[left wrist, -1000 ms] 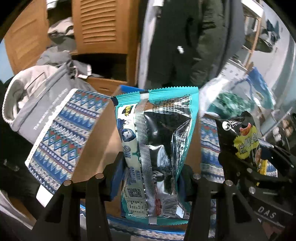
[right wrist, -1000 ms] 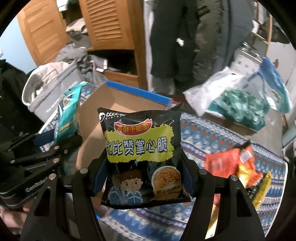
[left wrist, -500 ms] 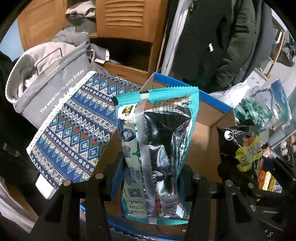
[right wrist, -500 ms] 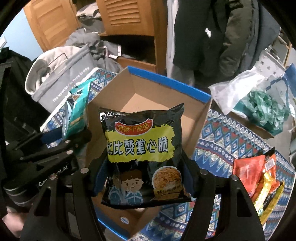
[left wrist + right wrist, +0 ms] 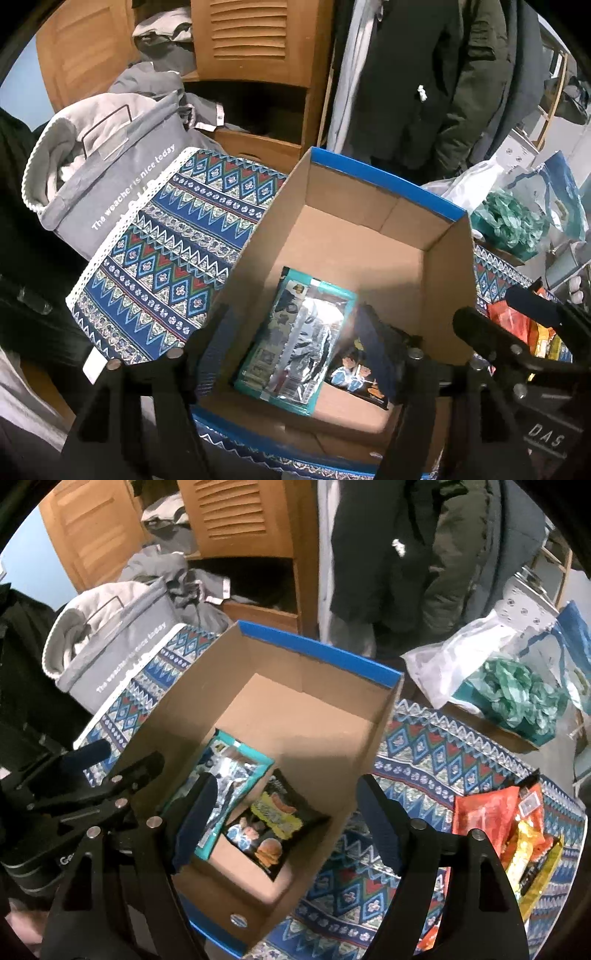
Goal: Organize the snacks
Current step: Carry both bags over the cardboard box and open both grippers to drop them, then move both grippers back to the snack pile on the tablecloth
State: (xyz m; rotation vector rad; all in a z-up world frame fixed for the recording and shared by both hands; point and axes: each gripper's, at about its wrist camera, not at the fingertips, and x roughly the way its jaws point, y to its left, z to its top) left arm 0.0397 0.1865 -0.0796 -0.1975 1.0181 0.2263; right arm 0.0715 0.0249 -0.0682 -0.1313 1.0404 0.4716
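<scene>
Both claws stand wide with nothing between their fingers: the left gripper (image 5: 295,347) and the right gripper (image 5: 284,823) hang over the near end of the cardboard box (image 5: 332,664). On the box floor the teal packet (image 5: 295,343) lies flat, with the black noodle packet (image 5: 273,819) just beside it at its 3 o'clock. Outside the box, at 3 o'clock on the patterned cloth (image 5: 424,753), a heap of orange and yellow snack packets (image 5: 509,823) lies well apart.

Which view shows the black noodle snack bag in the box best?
The right wrist view: the black noodle snack bag lies nearly whole beside the teal snack bag. In the left wrist view only its lower corner shows, behind a finger of the left hand-held gripper.
</scene>
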